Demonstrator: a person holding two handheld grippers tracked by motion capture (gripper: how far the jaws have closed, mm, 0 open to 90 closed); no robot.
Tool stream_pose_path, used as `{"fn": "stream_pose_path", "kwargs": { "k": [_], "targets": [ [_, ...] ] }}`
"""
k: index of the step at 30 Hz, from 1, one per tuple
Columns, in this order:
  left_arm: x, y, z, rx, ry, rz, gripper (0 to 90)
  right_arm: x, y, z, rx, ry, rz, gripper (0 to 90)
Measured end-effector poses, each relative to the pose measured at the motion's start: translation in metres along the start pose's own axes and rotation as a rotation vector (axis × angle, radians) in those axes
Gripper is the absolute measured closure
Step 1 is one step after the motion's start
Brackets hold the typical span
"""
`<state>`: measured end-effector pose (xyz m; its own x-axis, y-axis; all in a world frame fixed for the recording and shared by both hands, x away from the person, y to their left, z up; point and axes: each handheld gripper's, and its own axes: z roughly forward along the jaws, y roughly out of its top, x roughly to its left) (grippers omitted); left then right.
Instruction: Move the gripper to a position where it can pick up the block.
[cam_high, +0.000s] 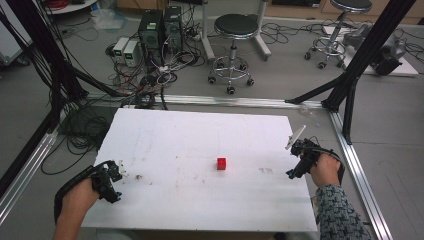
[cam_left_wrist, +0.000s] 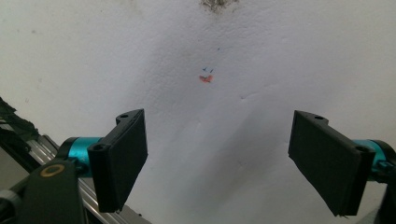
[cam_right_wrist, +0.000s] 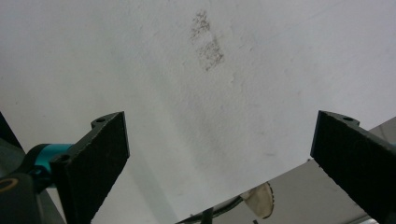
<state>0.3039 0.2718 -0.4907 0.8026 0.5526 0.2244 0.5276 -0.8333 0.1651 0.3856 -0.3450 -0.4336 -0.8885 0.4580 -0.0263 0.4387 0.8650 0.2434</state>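
Near the table (cam_high: 165, 135) centre, a red cube (cam_high: 221, 163): probably light, rigid; grip opposite flat faces. Left gripper (cam_high: 116, 176) and right gripper (cam_high: 295, 159) jaws apart, empty.

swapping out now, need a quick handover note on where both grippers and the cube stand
Left gripper: open, holds nothing, at the board's left edge.
Right gripper: open, holds nothing, at the board's right edge.
Red cube: alone on the board, right of its middle, nearer the right gripper, apart from both.
Done: nothing to see yet; the cube is untouched.
Left: probably reach for the cube and grasp it; the right gripper looks better placed.
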Motion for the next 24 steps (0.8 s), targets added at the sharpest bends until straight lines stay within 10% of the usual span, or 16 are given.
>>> {"fn": "stream_pose_path", "kwargs": {
  "k": [24],
  "targets": [
    [0.000,0.000,0.000,-0.003,-0.008,0.009,20.0,-0.024,0.081,-0.049,-0.042,-0.011,-0.171,3.6]
  ]
}}
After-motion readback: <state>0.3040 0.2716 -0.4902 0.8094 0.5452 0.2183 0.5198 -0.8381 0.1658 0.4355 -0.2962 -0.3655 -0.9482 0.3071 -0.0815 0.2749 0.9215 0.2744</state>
